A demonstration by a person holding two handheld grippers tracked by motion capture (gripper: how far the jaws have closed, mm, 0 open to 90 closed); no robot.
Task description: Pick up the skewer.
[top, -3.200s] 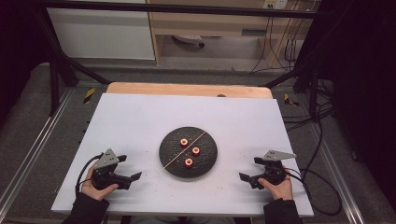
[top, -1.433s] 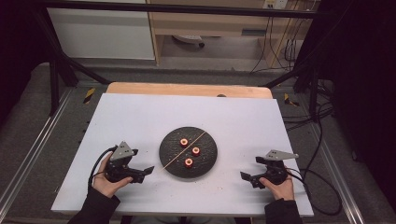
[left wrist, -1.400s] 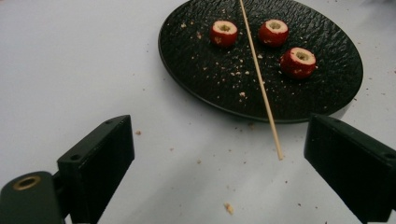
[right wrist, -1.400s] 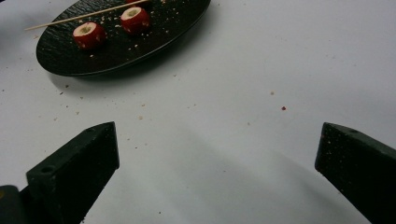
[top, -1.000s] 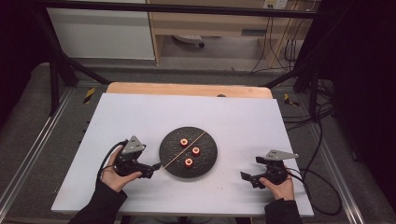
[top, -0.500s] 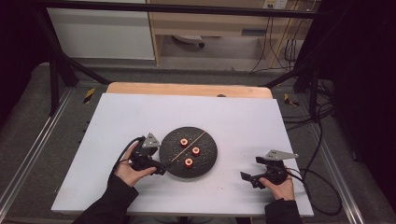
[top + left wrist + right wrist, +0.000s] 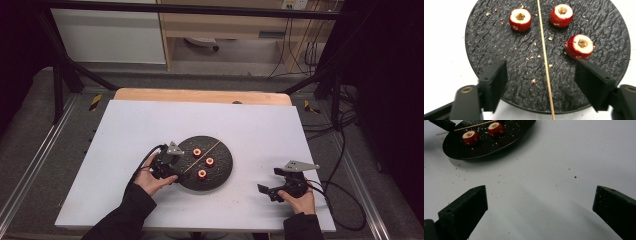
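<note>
We see the left gripper (image 7: 176, 176) at the left rim of a round black textured plate (image 7: 222, 172) that sits near the middle of the white table (image 7: 150, 125). In the left gripper view its two black jaws stand apart on either side of a thin wooden skewer (image 7: 545, 62), which lies flat across the plate and runs out past the near rim; the jaws have just been closing, the skewer is between them, and neither pad touches it. Three red cored fruit pieces rest upright on the plate, hollow tops showing: one (image 7: 520, 19) left of the skewer, two to its right, a far one (image 7: 561, 15) and a nearer one (image 7: 580, 46). Pale crumbs (image 7: 533, 58) are scattered over the plate. The right gripper (image 7: 270, 190) is held low at the right front of the table, well apart from the plate; its jaws are spread wide over bare tabletop with nothing between them. In the right gripper view the plate (image 7: 506, 141) sits at upper left, with a few crumbs (image 7: 499, 181) dotting the white surface.
</note>
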